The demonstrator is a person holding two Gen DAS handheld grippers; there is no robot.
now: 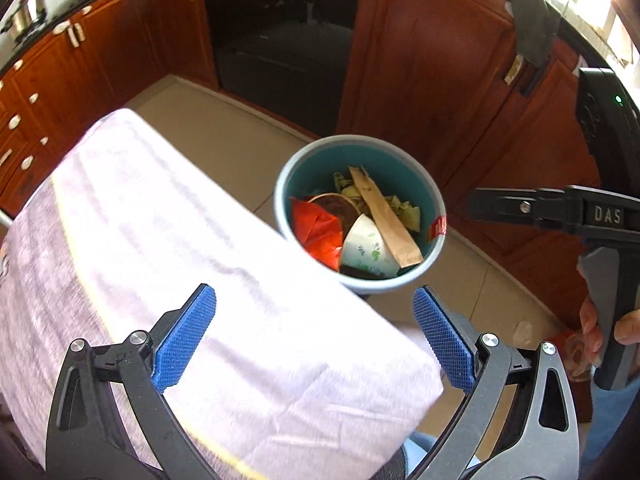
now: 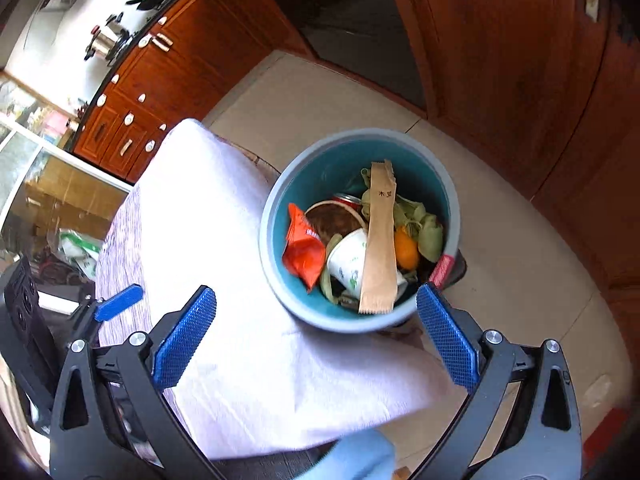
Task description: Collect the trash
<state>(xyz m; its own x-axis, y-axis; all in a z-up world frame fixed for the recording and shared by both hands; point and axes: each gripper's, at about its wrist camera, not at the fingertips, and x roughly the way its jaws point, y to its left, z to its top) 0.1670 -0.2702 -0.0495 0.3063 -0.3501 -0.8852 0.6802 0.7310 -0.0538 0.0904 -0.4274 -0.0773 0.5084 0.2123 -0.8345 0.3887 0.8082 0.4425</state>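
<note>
We judge the collecting all but done: the cloth-covered bench shows no litter in either view, and the trash sits in the bin, which stands on the floor just beside the bench's far corner. Both claws stand wide with nothing between their blue pads, the left claw over the bench's near end, the right claw nearer the bin. The step in hand looks to us like drawing clear after a drop. To do it well we would keep both claws wide and above the bin's rim, so that no pad catches the paper sleeve leaning up against the near wall, and we would sweep our eyes across the cloth for scraps before reaching again.

Counted, largest first:
- one bench
- one bin
- two claws
- one paper sleeve
- one white paper cup lying tipped
- one orange-red wrapper
- one round brown container
- one red can, mostly hidden
- one orange fruit
- a tangle of green leaves we cannot count.
</note>
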